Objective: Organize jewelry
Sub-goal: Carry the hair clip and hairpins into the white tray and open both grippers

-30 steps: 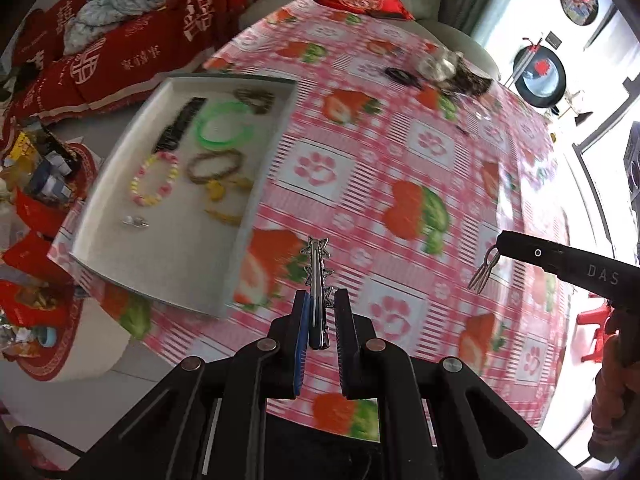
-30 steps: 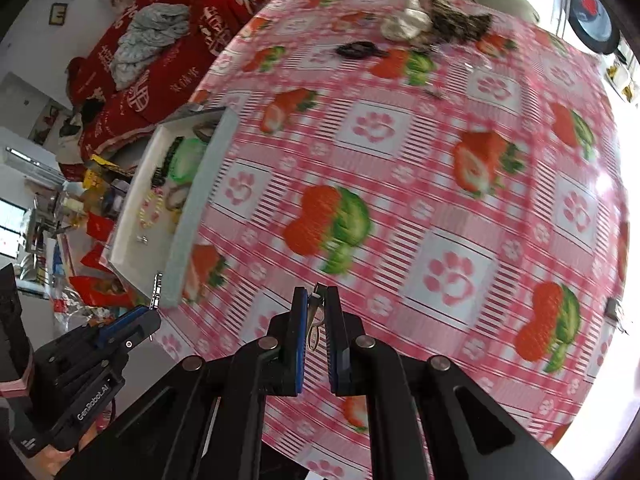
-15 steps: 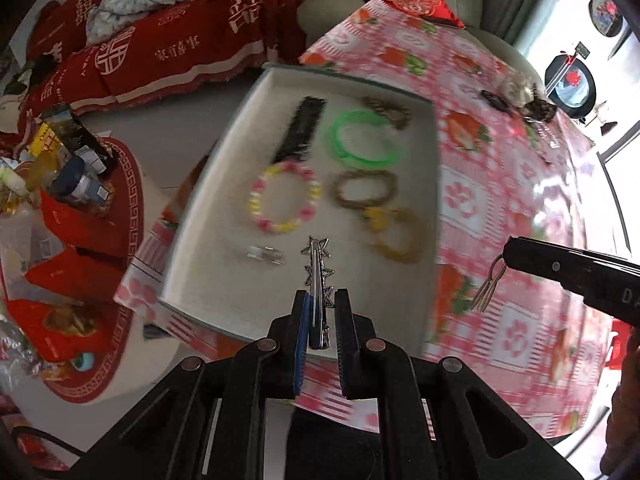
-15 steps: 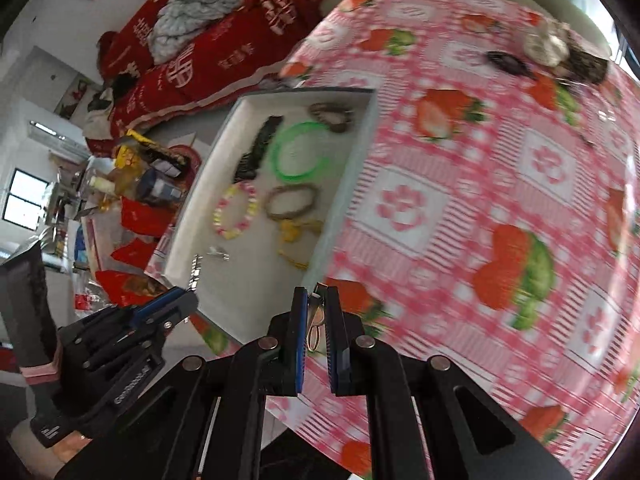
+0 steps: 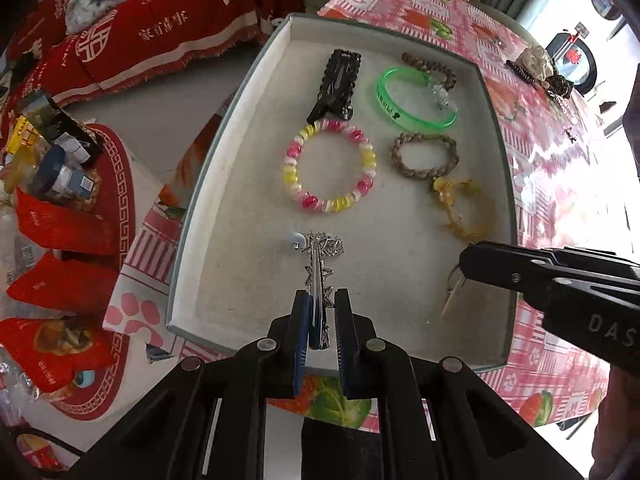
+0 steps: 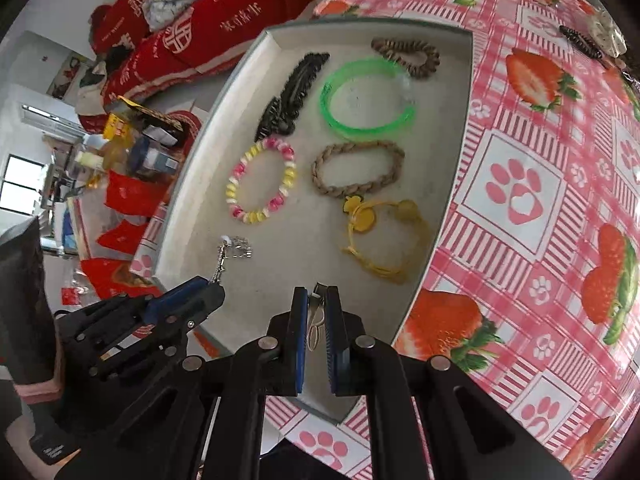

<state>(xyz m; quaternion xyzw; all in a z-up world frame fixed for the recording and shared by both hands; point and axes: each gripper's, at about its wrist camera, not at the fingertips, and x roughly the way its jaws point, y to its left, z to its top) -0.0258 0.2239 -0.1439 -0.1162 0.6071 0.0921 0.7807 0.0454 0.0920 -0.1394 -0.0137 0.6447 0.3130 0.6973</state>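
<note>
A shallow white tray holds a black hair clip, a green bangle, a pink-and-yellow bead bracelet, two brown braided bands, a yellow hair tie and a small silver piece. My left gripper is shut on a silver star hair clip, whose tip hangs right by that silver piece. My right gripper is shut on a thin wire hairpin low over the tray's near right part.
The tray lies at the left edge of a strawberry-print tablecloth. More jewelry is heaped at the table's far right. Beyond the edge stand a low table with jars and red packets and a red-covered sofa.
Both grippers have moved left from over the tablecloth to over the tray and come lower. Each still holds its clip. The tray's contents have not shifted.
</note>
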